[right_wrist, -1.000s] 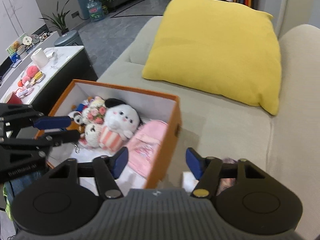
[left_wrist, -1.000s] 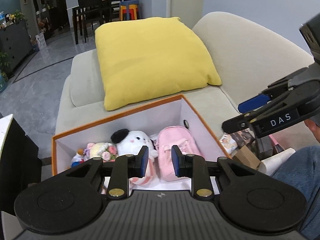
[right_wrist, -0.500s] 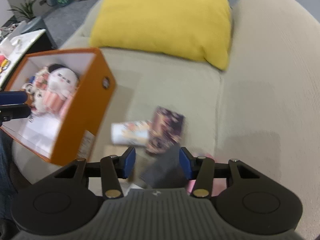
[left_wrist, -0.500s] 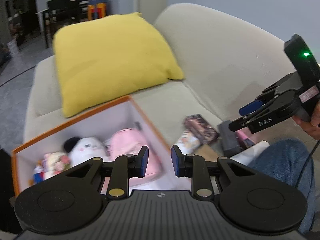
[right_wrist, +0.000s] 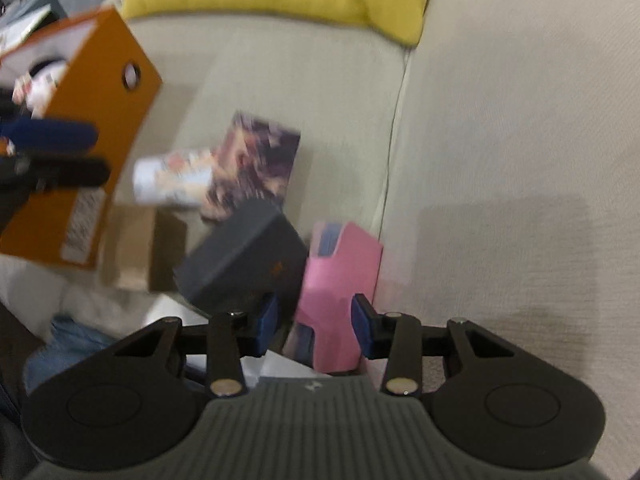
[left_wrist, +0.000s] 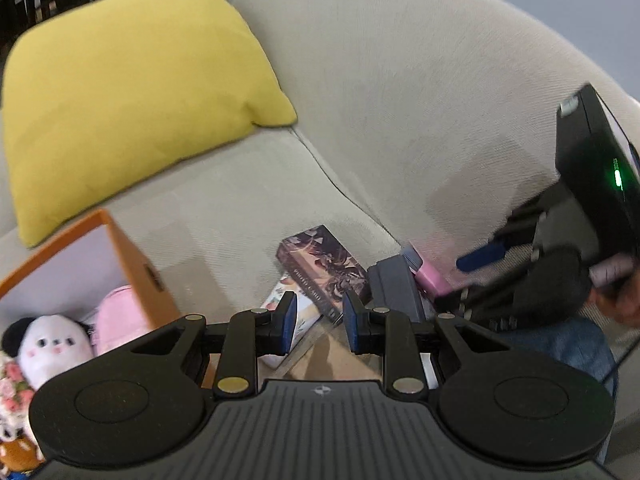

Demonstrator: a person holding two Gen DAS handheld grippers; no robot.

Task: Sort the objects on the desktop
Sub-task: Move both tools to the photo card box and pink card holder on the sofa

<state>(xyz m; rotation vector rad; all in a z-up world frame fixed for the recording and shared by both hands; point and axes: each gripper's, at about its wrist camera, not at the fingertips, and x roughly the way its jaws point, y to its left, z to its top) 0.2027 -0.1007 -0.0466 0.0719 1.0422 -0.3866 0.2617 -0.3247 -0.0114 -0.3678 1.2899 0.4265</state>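
Because the small boxes lie loose in a heap on the sofa seat (left_wrist: pixel 224 200), both grippers come down over them, and the orange box (right_wrist: pixel 100 128) beside the heap seems to be where sorted things go. It already holds a white plush toy (left_wrist: pixel 52 344) and a pink pouch (left_wrist: pixel 116 316).

Taking the orange box as landmark, the pink box (right_wrist: pixel 344 268) is the farthest piece of the heap from it, close to the seam of the sofa back. A dark grey box (right_wrist: pixel 248 256) leans just beside the pink one on the orange box's side, and a dark patterned box (right_wrist: pixel 260 160) and a white printed box (right_wrist: pixel 172 176) lie nearer to it.

The right gripper (right_wrist: pixel 314 326) has the pink box between its fingers; they are closing, but I see a gap at each pad, so I judge it is not yet gripped.

The left gripper (left_wrist: pixel 319 322) hovers over the white printed box, its fingers narrowly apart and holding nothing, probably waiting for its own pick.
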